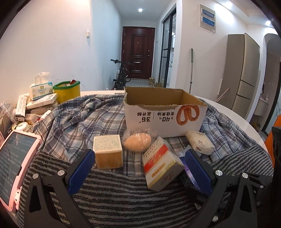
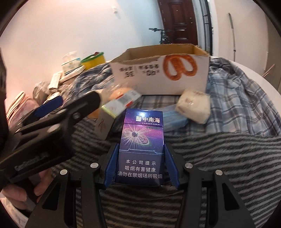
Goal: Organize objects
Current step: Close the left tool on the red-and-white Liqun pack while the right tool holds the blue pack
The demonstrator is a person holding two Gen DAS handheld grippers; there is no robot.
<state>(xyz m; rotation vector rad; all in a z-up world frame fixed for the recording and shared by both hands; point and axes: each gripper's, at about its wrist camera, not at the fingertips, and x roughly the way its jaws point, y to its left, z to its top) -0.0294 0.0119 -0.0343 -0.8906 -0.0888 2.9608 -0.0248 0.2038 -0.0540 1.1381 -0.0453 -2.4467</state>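
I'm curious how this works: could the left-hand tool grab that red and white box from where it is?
Probably yes. The left gripper has its jaws wide open, and the red and white box lies tilted between them with nothing in front. The yellow box sits close beside.

1 cardboard box (image 1: 163,112), 3 small cartons (image 1: 108,150) (image 1: 160,168) (image 2: 142,149), 1 egg-shaped item in wrap (image 1: 137,141), 1 white packet (image 1: 200,142), 1 tablet (image 1: 14,161), 1 yellow tub (image 1: 67,91).

White walls (image 1: 52,43) line a narrow hallway that ends at a dark red-brown door (image 1: 137,52), with a bicycle (image 1: 122,75) parked in front of it and a round ceiling light (image 1: 140,10) glowing above. To the right stand a black-framed glass door (image 1: 167,52), a mop (image 1: 191,70) leaning on the wall, and a tall champagne-coloured refrigerator (image 1: 243,73). The floor (image 1: 138,83) looks pale.
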